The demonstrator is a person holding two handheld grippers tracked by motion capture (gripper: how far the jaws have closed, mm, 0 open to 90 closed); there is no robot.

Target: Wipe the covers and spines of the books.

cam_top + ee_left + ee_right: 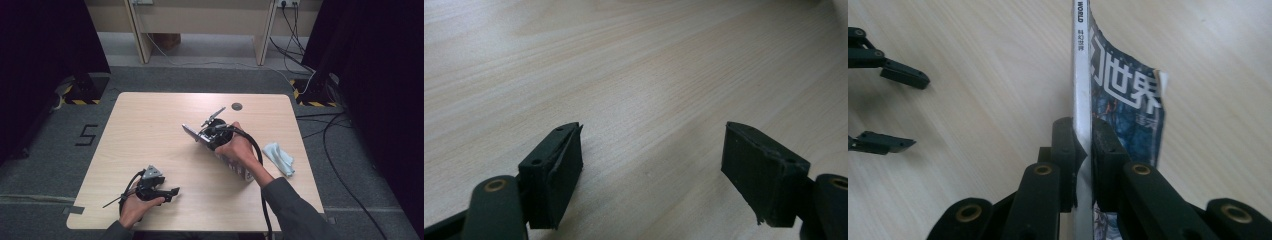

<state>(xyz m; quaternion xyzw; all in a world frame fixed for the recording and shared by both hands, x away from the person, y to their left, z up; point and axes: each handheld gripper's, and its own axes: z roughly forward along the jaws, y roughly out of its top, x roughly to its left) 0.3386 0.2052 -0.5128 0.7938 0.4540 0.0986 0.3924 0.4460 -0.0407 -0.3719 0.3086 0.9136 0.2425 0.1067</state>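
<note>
My right gripper (1083, 150) clamps the thin glossy magazine's (1125, 95) white spine, long axis pointing away; left gripper (651, 170) (jaws apart) idles nearer me.

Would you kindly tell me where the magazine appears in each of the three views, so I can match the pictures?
High view: the magazine lies right of centre under the right gripper.
Left gripper view: not in it.
Right gripper view: centre, spine edge-on, clamped between the black jaws.
Shared landmark: the pale wooden table, also seen in both gripper views.
</note>
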